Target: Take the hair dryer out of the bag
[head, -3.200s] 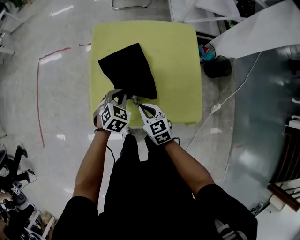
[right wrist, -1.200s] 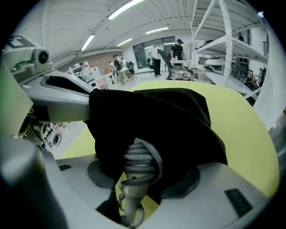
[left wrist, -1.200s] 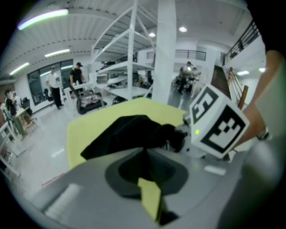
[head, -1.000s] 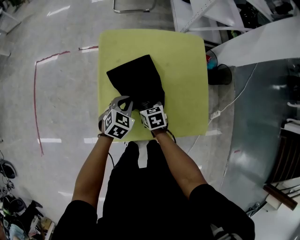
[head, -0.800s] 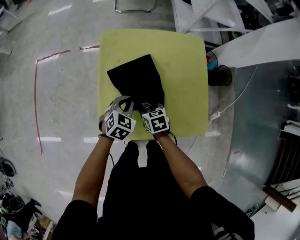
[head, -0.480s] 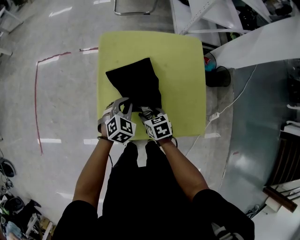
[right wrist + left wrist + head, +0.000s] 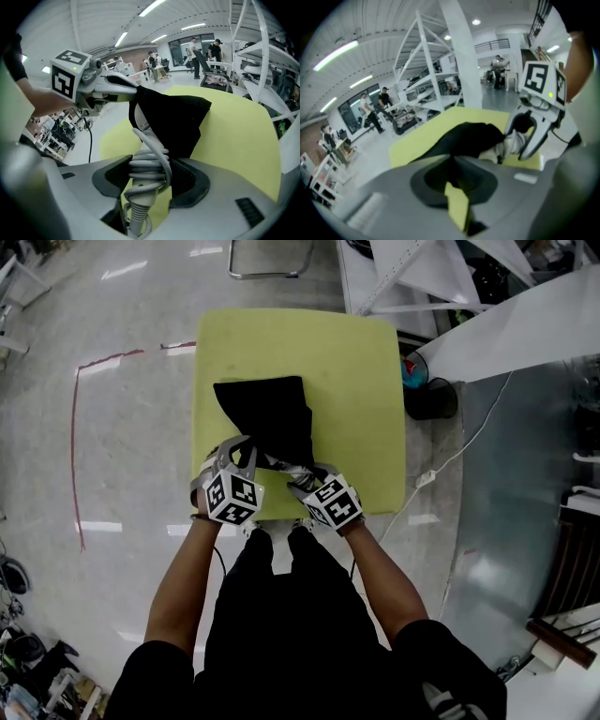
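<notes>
Yellow-green table (image 7: 366, 371) is sitting on glossy grey floor (image 7: 122, 427) mid-frame in the head view, with the black bag (image 7: 272, 418) lying on its left half. Both my forearms are reaching up from the lower centre and angling down toward the table's near edge, the left gripper (image 7: 247, 448) pinching the bag's lower-left rim, jaws nearly together. Just right of it, the right gripper (image 7: 302, 476), rolled aslant, is clamping wide jaws on the cord-wrapped handle of the hair dryer (image 7: 146, 171), which is sticking partway out of the bag's mouth.

Inside black bag (image 7: 180, 117), hair dryer (image 7: 145, 173) head hidden; handle end cut off in right gripper view.
</notes>
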Demonstrator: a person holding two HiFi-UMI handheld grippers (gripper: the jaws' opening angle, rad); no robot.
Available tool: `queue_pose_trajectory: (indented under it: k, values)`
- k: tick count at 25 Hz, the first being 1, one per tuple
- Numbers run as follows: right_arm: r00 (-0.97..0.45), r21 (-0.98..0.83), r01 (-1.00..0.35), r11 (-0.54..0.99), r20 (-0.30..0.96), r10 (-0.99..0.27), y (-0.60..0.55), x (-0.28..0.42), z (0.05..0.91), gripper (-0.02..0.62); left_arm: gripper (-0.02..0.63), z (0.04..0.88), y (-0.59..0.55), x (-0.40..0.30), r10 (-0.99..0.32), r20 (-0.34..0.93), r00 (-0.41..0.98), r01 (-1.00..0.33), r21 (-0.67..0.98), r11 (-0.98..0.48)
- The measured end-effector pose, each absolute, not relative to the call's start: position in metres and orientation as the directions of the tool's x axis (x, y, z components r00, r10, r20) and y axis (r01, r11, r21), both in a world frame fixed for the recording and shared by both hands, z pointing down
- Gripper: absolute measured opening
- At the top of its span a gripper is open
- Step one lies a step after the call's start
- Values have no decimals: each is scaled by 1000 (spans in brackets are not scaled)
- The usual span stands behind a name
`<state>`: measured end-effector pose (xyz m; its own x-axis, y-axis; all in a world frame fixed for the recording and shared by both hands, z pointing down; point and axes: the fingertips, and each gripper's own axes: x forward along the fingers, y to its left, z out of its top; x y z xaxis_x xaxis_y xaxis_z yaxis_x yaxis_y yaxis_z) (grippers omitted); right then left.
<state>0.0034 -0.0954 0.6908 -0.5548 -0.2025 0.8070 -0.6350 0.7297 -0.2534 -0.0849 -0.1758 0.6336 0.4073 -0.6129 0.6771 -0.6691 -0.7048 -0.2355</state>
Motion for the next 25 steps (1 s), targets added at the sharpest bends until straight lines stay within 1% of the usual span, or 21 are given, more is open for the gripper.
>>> queue_pose_trajectory:
  k: [3, 9, 11, 15, 17, 19, 22, 23, 25]
  values:
    - [-565, -239, -560, 793, 810, -155, -85, 9, 688, 236, 23, 628, -178, -86, -619, 674, 404, -683, -228, -694]
    - [-626, -237, -388, 891, 777, -67, -56, 9, 675, 236, 23, 623, -181, -87, -618, 674, 405, -703, -203, -682]
    - [-639, -229, -342, 912, 768, -47, -45, 11, 670, 236, 23, 621, -180, -85, -605, 673, 426, -724, -148, -674]
    - [-678, -231, -281, 931, 735, -22, -15, 15, 654, 236, 23, 617, -174, -81, -583, 652, 484, -781, 22, -624]
    - [-696, -233, -254, 939, 718, -11, 1, 18, 645, 236, 23, 620, -173, -80, -579, 650, 492, -793, 60, -607]
    - [-730, -241, -251, 938, 683, -20, 13, 19, 634, 236, 25, 625, -169, -76, -573, 651, 498, -794, 76, -604]
    - [-789, -266, -303, 915, 608, -84, 18, 21, 611, 236, 29, 629, -160, -75, -575, 646, 502, -797, 87, -598]
    - [-803, -268, -330, 905, 584, -120, 16, 22, 603, 236, 40, 630, -156, -74, -578, 644, 501, -799, 87, -595]
    - [-816, -255, -390, 885, 542, -203, 4, 26, 587, 236, 102, 630, -149, -74, -587, 638, 499, -807, 95, -583]
